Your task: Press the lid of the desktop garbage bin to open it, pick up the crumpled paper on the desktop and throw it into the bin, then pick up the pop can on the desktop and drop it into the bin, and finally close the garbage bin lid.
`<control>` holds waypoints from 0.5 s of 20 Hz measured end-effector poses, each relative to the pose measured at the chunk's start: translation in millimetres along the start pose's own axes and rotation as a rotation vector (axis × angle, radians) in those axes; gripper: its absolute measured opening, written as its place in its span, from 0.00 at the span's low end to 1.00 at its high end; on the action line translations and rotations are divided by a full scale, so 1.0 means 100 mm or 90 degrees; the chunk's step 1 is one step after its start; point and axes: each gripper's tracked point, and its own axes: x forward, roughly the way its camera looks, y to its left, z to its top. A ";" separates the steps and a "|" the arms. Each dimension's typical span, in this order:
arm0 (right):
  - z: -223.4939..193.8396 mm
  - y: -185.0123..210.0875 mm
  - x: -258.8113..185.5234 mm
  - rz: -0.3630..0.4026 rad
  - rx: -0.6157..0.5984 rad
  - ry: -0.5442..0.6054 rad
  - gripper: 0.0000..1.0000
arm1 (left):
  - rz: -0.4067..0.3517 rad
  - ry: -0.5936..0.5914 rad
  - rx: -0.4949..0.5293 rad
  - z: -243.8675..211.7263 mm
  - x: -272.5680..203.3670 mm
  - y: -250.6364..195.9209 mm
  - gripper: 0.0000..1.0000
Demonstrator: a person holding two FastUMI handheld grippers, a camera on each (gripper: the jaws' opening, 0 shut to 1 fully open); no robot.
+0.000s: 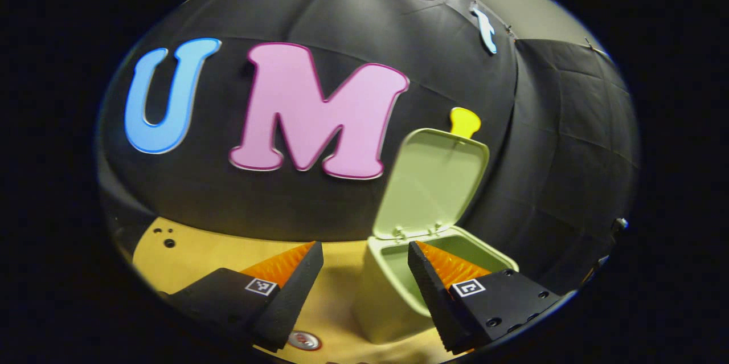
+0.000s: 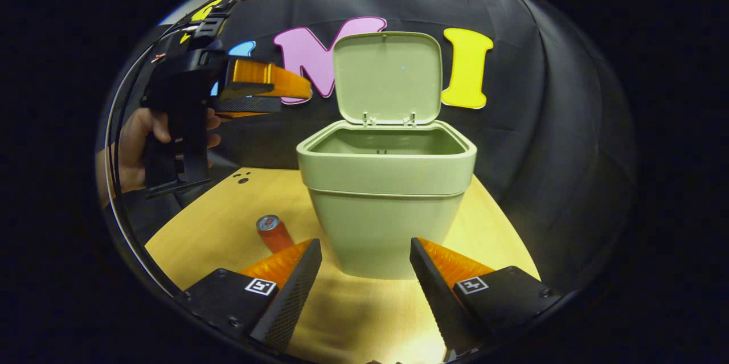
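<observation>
Right gripper (image 2: 364,273) sits spread apart and empty, low over the wooden desktop (image 2: 353,313) just in front of the green garbage bin (image 2: 387,204). Bin lid (image 2: 387,76) stands upright, open. Pop can (image 2: 273,233) stands left of the bin. Left gripper (image 2: 285,93) hangs up left of the bin, released, holding nothing.

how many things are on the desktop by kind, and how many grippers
garbage bin, lid up: 1
pop can, upright left of the bin: 1
grippers: 2, left gripper and right gripper, jaws open and empty
total: 4
</observation>
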 end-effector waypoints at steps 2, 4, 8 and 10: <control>-0.05 0.11 0.01 0.012 -0.009 0.004 0.98 | 0.055 0.017 -0.003 -0.14 -0.23 0.34 0.96; -0.11 0.25 0.04 0.028 -0.014 0.009 0.98 | 0.103 0.028 -0.008 -0.30 -0.48 0.66 0.96; -0.23 0.59 0.14 0.069 -0.039 0.014 0.98 | 0.178 0.070 -0.010 -0.64 -0.97 1.18 0.96; -0.31 0.78 0.23 0.093 -0.055 0.017 0.98 | 0.210 0.089 -0.011 -0.78 -1.21 1.40 0.96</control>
